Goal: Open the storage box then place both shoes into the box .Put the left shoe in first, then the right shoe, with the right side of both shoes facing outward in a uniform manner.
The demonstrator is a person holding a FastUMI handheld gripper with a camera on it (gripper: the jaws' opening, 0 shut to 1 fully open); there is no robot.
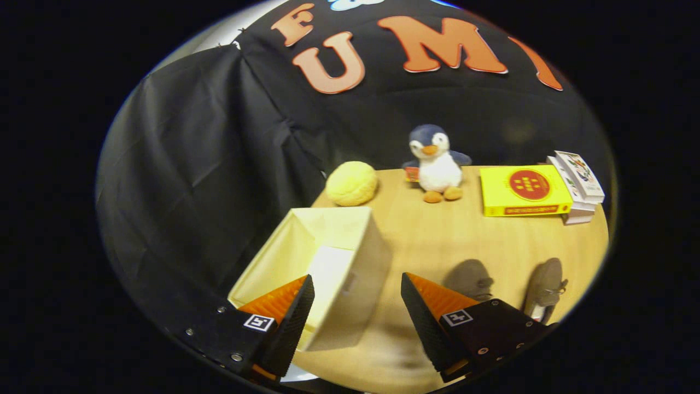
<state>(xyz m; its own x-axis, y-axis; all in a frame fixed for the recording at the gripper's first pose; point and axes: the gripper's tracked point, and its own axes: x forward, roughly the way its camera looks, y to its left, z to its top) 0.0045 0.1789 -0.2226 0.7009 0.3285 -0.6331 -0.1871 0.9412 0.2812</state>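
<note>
The gripper hangs above the wooden surface, tilted down and looking across it toward the booth wall. Its fingers are spread wide and hold nothing; the near corner of the storage box sits between them, with the left finger over the box's open top and the right finger over bare wood.

The storage box is cream fabric, upright, its top open and the pale inside showing. Two grey shoes lie just ahead of the right finger, side by side but apart, both outside the box.

Beyond the fingers, near the wall, stand a yellow plush ball, a toy penguin, a yellow book and a stack of books.
</note>
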